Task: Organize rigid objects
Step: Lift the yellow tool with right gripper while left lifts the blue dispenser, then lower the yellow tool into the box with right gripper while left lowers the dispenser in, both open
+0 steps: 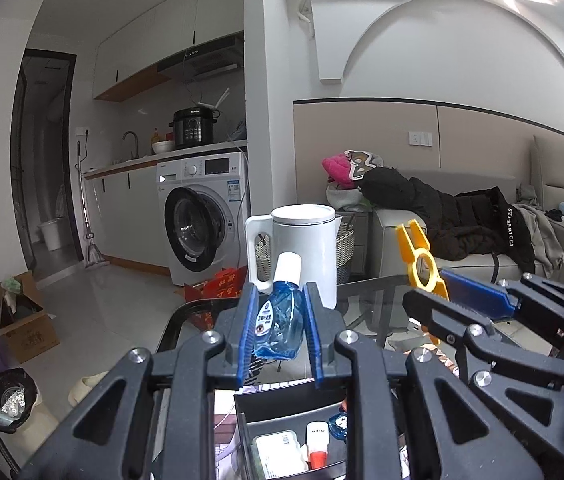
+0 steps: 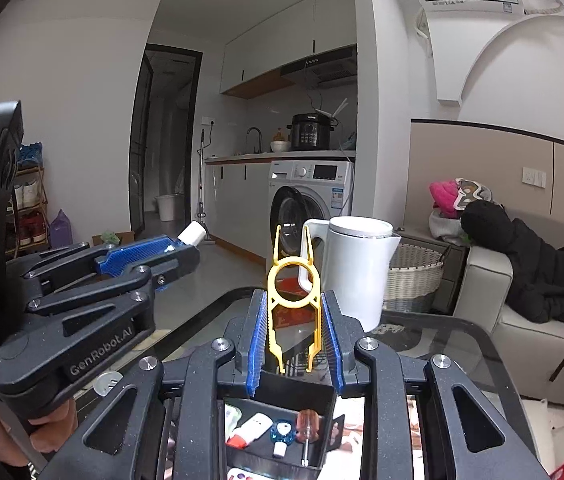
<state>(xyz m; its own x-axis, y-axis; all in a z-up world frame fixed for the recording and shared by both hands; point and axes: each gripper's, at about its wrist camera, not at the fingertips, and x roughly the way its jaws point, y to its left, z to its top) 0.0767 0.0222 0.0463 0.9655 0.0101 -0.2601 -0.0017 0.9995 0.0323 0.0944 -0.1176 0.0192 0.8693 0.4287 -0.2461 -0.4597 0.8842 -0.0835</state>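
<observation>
My left gripper is shut on a small blue bottle with a white cap, held up above the glass table. My right gripper is shut on a yellow plastic tool with a ring and prongs; the same yellow tool shows at the right of the left wrist view. Below both grippers sits a black tray holding a small blue bottle, a screwdriver and a white-and-red tube. The left gripper appears at the left in the right wrist view.
A white kettle stands on the table just beyond the grippers. Behind are a washing machine, a wicker basket and a sofa with dark clothes. A cardboard box and a bin sit on the floor at left.
</observation>
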